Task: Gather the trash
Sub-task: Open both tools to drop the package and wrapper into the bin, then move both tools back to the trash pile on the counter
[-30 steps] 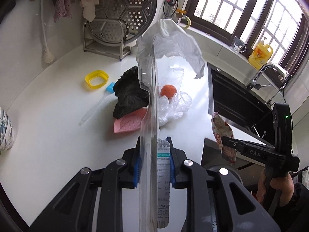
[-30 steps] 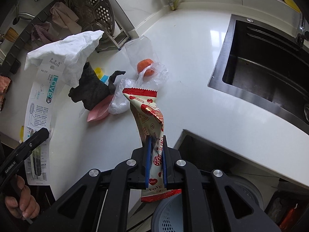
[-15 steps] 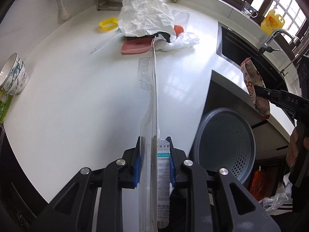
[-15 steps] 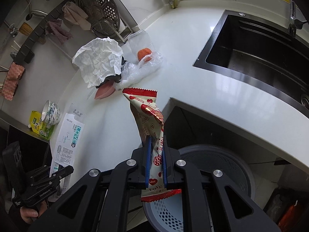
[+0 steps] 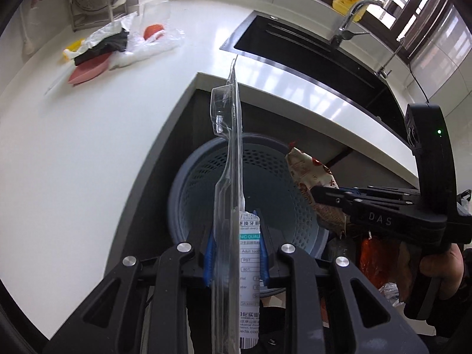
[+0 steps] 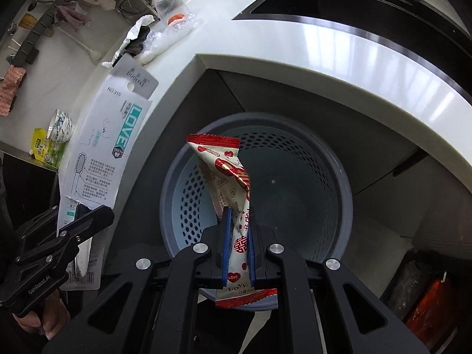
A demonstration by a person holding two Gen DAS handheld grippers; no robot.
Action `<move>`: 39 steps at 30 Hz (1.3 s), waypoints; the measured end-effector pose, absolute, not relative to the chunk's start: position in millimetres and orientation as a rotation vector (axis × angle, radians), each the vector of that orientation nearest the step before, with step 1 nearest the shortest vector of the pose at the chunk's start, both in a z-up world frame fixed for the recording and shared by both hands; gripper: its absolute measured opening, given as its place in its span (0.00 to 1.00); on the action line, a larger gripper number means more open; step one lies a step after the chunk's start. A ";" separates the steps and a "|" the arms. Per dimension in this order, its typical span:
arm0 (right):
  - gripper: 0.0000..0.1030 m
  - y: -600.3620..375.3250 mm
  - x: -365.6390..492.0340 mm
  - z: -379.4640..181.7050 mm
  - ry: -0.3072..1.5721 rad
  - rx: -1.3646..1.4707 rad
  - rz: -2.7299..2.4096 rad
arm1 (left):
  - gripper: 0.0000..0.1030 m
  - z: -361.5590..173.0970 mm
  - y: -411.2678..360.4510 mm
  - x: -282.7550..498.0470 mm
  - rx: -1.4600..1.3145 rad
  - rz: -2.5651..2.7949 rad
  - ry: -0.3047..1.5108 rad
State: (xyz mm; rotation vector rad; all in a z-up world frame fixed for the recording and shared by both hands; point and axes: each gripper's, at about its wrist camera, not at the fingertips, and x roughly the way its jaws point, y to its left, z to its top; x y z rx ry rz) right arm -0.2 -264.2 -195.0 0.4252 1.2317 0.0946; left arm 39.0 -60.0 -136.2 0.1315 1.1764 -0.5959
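My left gripper (image 5: 236,244) is shut on a clear toothbrush blister pack (image 5: 228,159) with a white printed card, held upright over the grey perforated waste basket (image 5: 188,183). In the right wrist view the pack (image 6: 109,141) hangs left of the basket (image 6: 339,177), with the left gripper (image 6: 70,230) below it. My right gripper (image 6: 239,236) is shut on a red and white snack wrapper (image 6: 227,174), held above the basket's mouth. The wrapper (image 5: 309,177) and right gripper (image 5: 330,194) also show in the left wrist view.
The white counter (image 5: 73,147) carries a pile of trash: crumpled paper, black cloth (image 5: 109,42), pink dish (image 5: 88,70), clear bags with an orange item (image 5: 153,29). A black sink (image 5: 309,59) lies to the right. Red bags (image 6: 424,309) sit on the floor by the basket.
Both grippers have come down from the counter to above the basket, each still holding its piece of trash. The crumpled paper stays on the counter pile.
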 end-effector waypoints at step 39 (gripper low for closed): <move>0.53 -268.2 6.1 -93.9 1.057 0.467 0.132 | 0.75 -41.0 18.4 48.2 0.070 -0.316 1.011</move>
